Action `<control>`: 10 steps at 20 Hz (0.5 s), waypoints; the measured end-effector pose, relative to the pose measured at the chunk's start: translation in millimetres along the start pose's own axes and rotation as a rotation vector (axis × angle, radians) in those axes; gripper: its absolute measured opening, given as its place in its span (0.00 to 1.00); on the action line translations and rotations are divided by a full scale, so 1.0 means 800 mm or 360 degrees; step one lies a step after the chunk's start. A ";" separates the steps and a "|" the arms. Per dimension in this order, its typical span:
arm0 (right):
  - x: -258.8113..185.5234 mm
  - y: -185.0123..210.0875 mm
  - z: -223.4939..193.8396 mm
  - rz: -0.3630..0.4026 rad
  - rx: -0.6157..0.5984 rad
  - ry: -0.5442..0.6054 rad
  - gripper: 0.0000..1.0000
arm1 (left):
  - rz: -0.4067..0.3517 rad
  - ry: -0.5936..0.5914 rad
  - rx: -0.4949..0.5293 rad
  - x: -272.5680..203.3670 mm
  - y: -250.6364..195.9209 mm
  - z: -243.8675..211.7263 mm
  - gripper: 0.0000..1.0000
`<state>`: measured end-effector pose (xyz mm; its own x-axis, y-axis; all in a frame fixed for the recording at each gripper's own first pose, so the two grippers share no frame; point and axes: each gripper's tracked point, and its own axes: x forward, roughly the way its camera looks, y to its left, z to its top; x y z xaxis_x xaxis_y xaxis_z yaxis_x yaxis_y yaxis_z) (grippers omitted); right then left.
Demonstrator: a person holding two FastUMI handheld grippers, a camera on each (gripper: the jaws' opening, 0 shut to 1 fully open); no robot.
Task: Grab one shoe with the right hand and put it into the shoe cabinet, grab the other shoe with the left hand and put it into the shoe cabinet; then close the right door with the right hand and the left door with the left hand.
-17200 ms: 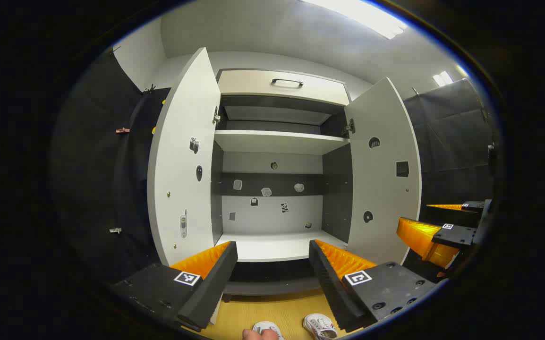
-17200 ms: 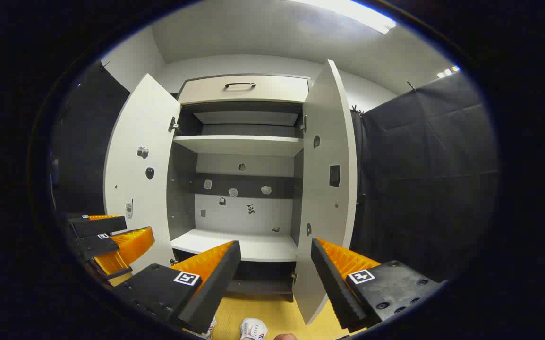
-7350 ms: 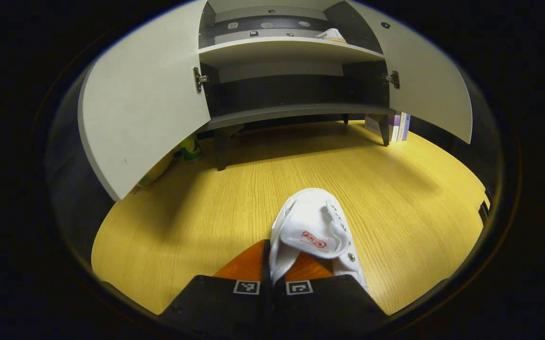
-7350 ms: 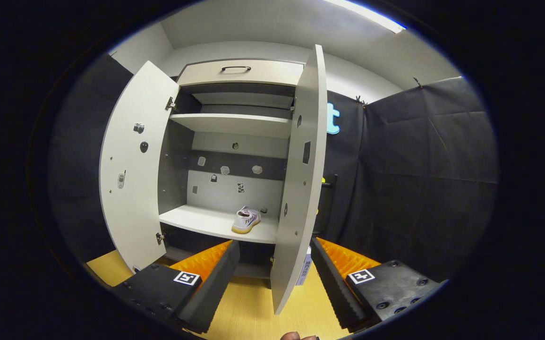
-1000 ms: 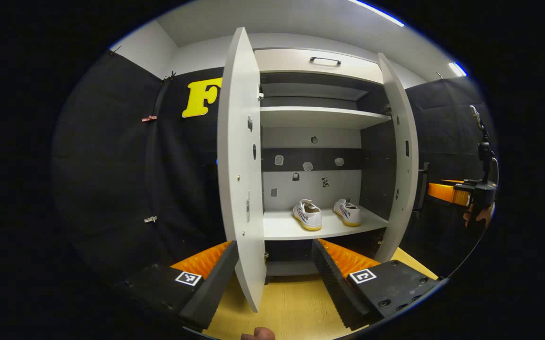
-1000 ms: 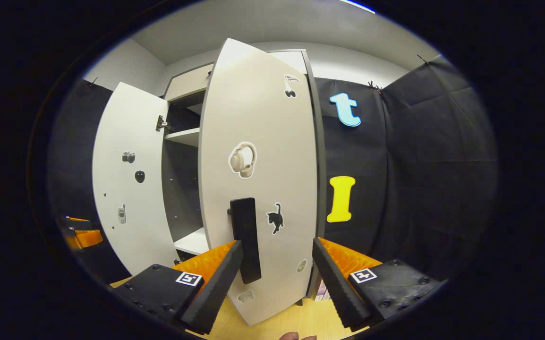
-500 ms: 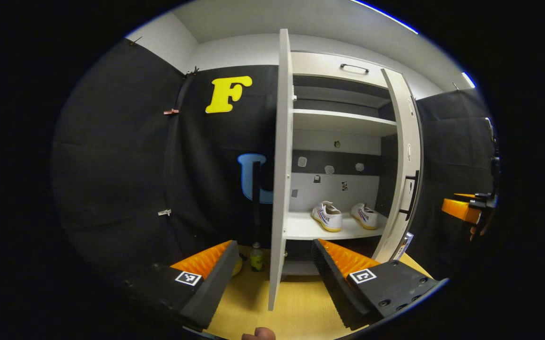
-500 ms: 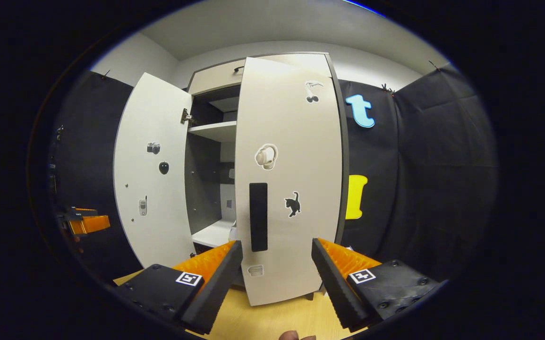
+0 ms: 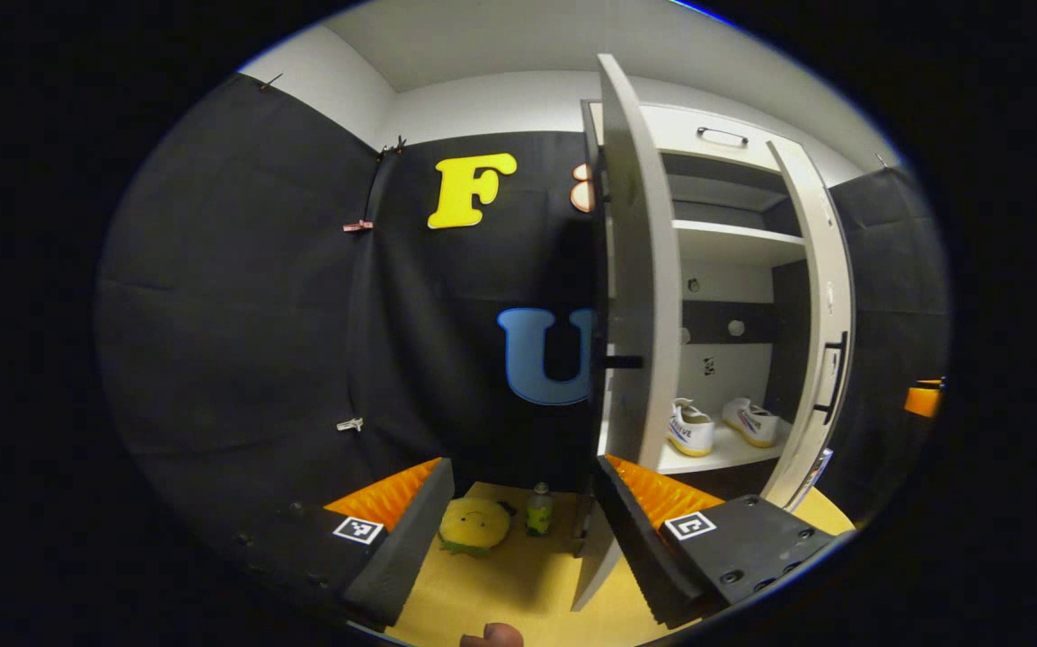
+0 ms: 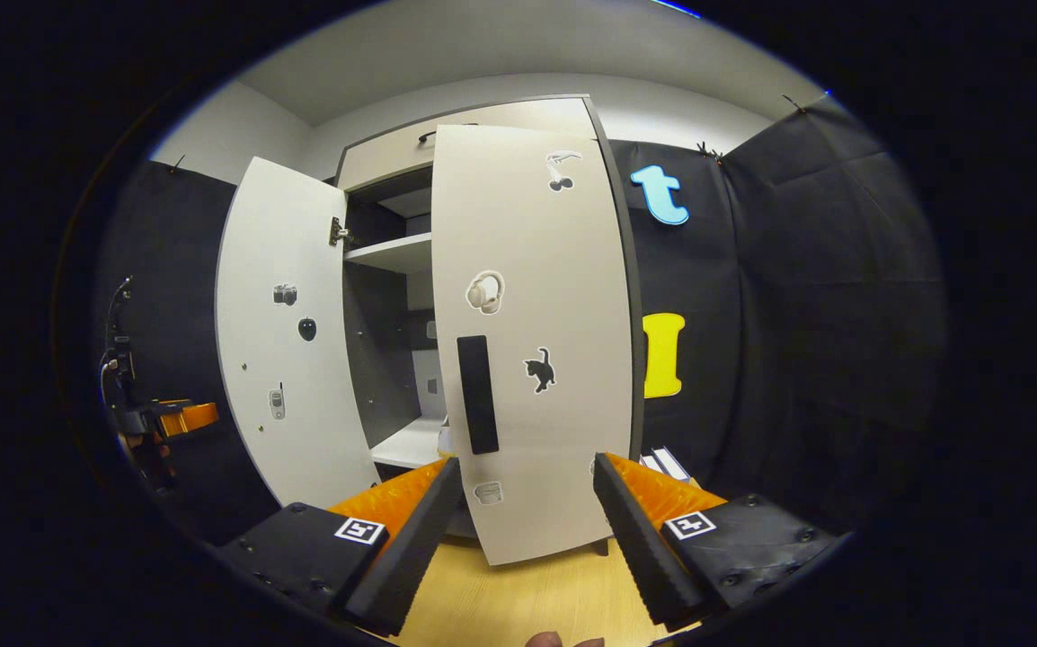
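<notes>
With both shoes (image 9: 721, 424) already side by side on the lower shelf (image 9: 716, 456) of the shoe cabinet (image 9: 725, 270), only doors left to shut. Right door (image 10: 527, 341) swung partway in, apparently not latched. Right gripper (image 10: 523, 503) spread, empty, aimed at the door's handle (image 10: 476, 394) to push. Left gripper (image 9: 523, 508) spread, empty, beside the edge-on left door (image 9: 631, 296), placed to swing it closed.

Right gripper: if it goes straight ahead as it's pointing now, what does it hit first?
Most likely the outer face of the right door, which stands partly closed straight ahead of the open right gripper. The line runs just right of the door's black handle. Depth is unclear, but nothing shows between.
</notes>
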<state>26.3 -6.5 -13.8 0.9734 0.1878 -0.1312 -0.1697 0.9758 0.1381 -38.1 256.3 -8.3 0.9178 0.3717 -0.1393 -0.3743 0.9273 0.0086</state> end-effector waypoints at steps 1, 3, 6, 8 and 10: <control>-0.002 -0.003 0.001 -0.0010 -0.0006 -0.0003 0.97 | 0.0018 0.0012 -0.0016 0.014 0.008 -0.004 0.98; -0.004 -0.008 0.001 -0.0029 -0.0008 -0.0001 0.97 | 0.0028 0.0027 -0.0048 0.040 0.017 -0.015 0.98; -0.009 -0.018 0.001 -0.0063 -0.0021 0.0000 0.97 | 0.0003 0.0061 -0.0079 0.066 0.016 -0.031 0.95; -0.008 -0.026 0.002 -0.0084 -0.0013 0.0000 0.97 | -0.0025 0.0077 -0.0097 0.072 0.010 -0.036 0.95; -0.008 -0.029 0.002 -0.0088 0.0007 0.0006 0.97 | -0.0027 0.0060 -0.0094 0.071 0.006 -0.033 0.95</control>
<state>24.4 -30.8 -14.5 0.9807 0.1340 -0.1426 -0.1148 0.9842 0.1350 8.8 280.4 -42.5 0.9189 0.3529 -0.1765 -0.3667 0.9289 -0.0521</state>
